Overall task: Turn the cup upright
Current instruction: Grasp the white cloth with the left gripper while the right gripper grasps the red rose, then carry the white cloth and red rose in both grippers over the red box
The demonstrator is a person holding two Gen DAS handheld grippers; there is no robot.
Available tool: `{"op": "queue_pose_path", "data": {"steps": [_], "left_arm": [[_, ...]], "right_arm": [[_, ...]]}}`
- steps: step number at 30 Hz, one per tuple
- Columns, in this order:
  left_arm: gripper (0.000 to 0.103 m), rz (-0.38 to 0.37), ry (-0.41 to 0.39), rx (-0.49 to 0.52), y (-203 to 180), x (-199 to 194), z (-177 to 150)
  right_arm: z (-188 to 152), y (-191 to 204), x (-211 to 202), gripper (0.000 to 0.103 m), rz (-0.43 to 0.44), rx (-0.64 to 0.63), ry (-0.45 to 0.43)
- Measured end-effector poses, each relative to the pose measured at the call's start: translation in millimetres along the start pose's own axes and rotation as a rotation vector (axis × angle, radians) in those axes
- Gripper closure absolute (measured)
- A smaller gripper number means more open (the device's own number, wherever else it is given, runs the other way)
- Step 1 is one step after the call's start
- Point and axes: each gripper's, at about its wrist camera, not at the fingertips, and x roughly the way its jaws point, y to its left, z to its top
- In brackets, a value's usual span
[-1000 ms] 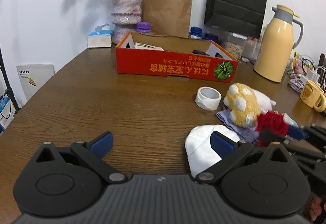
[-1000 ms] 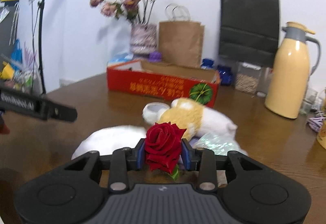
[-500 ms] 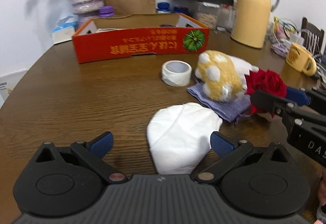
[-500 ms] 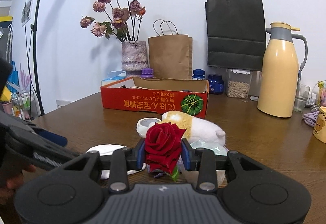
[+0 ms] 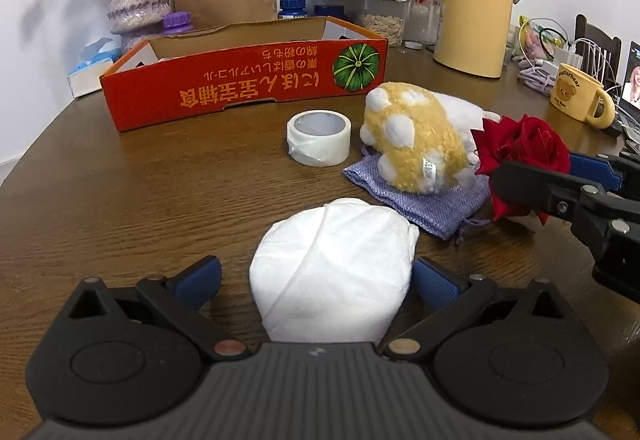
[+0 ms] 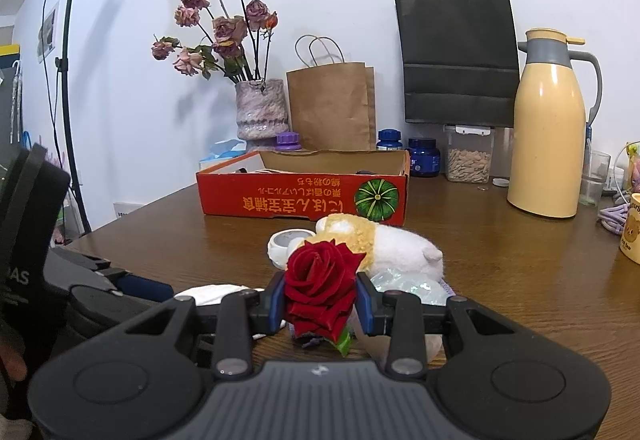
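Left claw (image 5: 316, 276) spread around a white cup (image 5: 334, 272) on bare worktop (image 5: 140, 200); right claw (image 6: 320, 304) clamped on a rose (image 6: 320, 284).

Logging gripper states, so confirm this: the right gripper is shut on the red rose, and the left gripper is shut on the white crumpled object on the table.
One part is wrong. The left gripper is open: in the left wrist view its blue pads stand apart on either side of the white crumpled object, not pressing it. The right gripper is indeed shut on the red rose, as the right wrist view shows.
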Motion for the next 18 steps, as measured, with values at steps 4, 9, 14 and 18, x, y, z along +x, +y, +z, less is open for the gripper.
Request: {"op": "queue_pose_path", "data": {"steps": [4,9,14,18], "left_arm": [[0.0,-0.001,-0.006,0.0,0,-2,-1],[0.024,-0.012,-0.039,0.007,-1,-7,-1],[0.032,-0.025,-0.056,-0.002,0,-11,-3],[0.035,-0.022,-0.074,-0.004,-1,-16,-4]], "right_arm": [[1,-1,1,0.068,0.004,0.004,0.005],[1,-1,2,0.068,0.003,0.003,0.009],[0,1,1,0.068,0.004,-0.014,0.003],[0,2,1,0.068,0.002,-0.016,0.008]]}}
